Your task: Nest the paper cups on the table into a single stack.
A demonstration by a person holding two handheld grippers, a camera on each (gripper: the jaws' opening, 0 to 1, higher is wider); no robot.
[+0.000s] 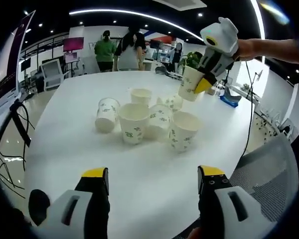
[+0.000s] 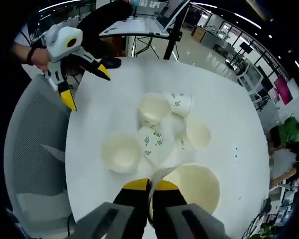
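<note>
The left gripper (image 1: 152, 186) hovered with jaws apart over the white bench (image 1: 139, 189), beyond it a cluster of paper cups (image 1: 144, 119), and farther off the right gripper (image 1: 202, 84) clamped a lifted cup (image 1: 190, 83) by its rim.

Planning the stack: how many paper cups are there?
7 paper cups: one in the right gripper, six clustered on the table: one lying left, one behind, two in front, two between. Others may be hidden.

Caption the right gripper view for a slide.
Right gripper pinching a paper cup's rim above clustered cups on the white table, left gripper open.
</note>
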